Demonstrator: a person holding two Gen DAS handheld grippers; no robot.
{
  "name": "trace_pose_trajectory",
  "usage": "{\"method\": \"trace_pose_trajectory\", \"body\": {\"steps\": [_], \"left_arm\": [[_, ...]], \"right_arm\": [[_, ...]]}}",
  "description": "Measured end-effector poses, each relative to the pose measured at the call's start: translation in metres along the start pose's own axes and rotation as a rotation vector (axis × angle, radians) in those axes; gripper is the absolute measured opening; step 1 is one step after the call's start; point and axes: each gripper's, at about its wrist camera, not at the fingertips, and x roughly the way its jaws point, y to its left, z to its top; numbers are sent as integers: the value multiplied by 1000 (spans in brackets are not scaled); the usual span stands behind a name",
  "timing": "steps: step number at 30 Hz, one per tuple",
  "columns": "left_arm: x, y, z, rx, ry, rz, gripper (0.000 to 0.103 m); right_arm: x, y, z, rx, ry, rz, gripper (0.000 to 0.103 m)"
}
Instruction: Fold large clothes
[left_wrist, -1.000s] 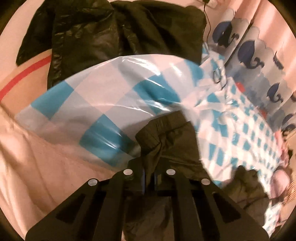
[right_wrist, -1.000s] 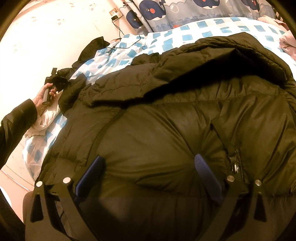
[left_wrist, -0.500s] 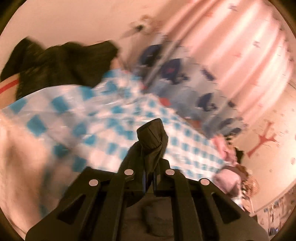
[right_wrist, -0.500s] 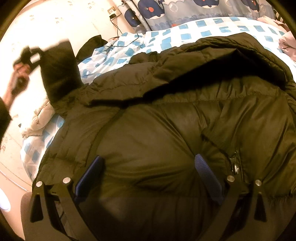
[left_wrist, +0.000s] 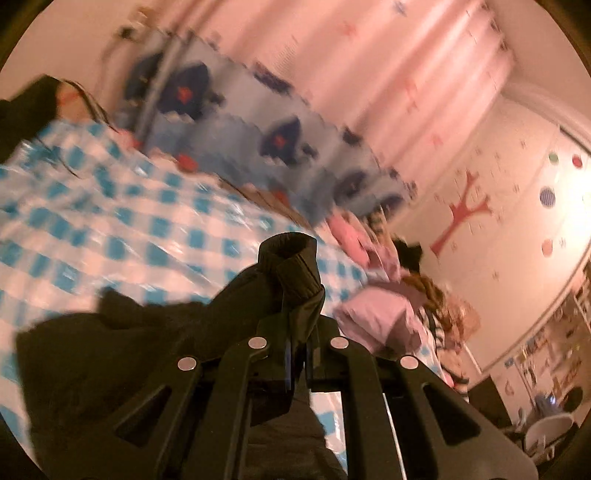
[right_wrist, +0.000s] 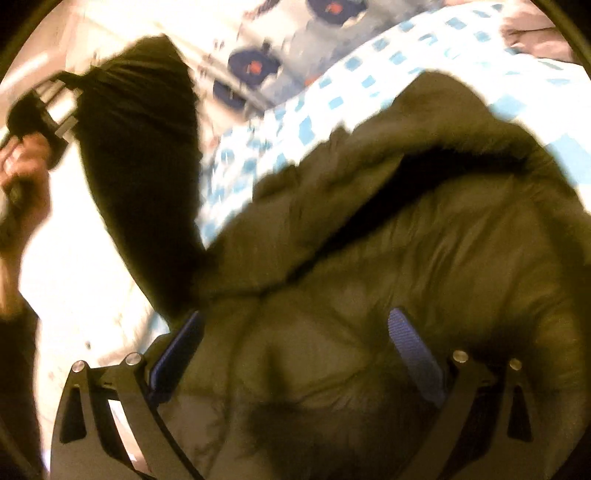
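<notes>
A dark olive puffer jacket lies spread on the blue-and-white checked bed cover. My left gripper is shut on the jacket's sleeve cuff and holds it up above the bed. In the right wrist view the lifted sleeve hangs from the left gripper at the upper left. My right gripper is open, its blue pads apart over the jacket's body, with fabric between them.
A whale-print curtain and pink curtain run behind the bed. Pink and lilac clothes are piled at the bed's right end. A dark garment lies at the far left. The checked cover spreads below.
My left gripper has lifted the sleeve cuff up off the bed and swung it toward the jacket's body. My right gripper has tilted slightly and stays open over the jacket.
</notes>
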Motion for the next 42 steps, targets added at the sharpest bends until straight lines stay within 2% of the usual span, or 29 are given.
{"method": "trace_pose_trajectory", "body": {"steps": [2,4,8,13,14,17,19,20,21,23,25,28,30,33,35,37,40,42], "left_arm": [[46,-22,-31,43,63,18,4],[88,-27,-60,43,135,25,4],[158,-17,-123,22,275,69,4],[208,3,-182,4,428,116,6],[212,5,-187,10,445,127,11],[225,-3,-202,82,551,194,16],[222,-8,-199,116,575,190,28],[213,-12,-194,126,560,177,51],[202,-15,-189,145,533,181,66],[186,-20,-181,202,519,207,80],[170,-19,-172,247,526,240,80],[125,-4,-153,249,459,263,80],[92,16,-139,214,394,281,80],[43,68,-121,144,299,345,81],[21,105,-115,94,252,401,81],[7,136,-114,50,222,456,80],[1,169,-119,44,197,538,80],[7,191,-126,36,216,572,80]], "right_arm": [[-18,-8,12,49,-66,21,96],[-36,-22,24,114,-134,32,96],[-60,-58,39,283,-221,64,96],[-72,-83,46,397,-265,79,96],[-72,-84,47,402,-267,82,96],[-74,-86,50,411,-279,88,96],[-74,-90,51,430,-284,89,96],[-75,-93,51,437,-283,89,96],[-74,-96,51,446,-281,87,96],[-72,-98,51,452,-271,80,96],[-72,-93,48,434,-265,66,96],[-76,-82,47,357,-270,11,96],[-76,-62,52,243,-279,-62,96],[-62,-4,70,-49,-248,-132,96],[-34,36,94,-255,-192,-175,96],[1,57,117,-375,-117,-209,96],[56,59,147,-439,-1,-280,96],[94,41,157,-432,97,-385,96]]}}
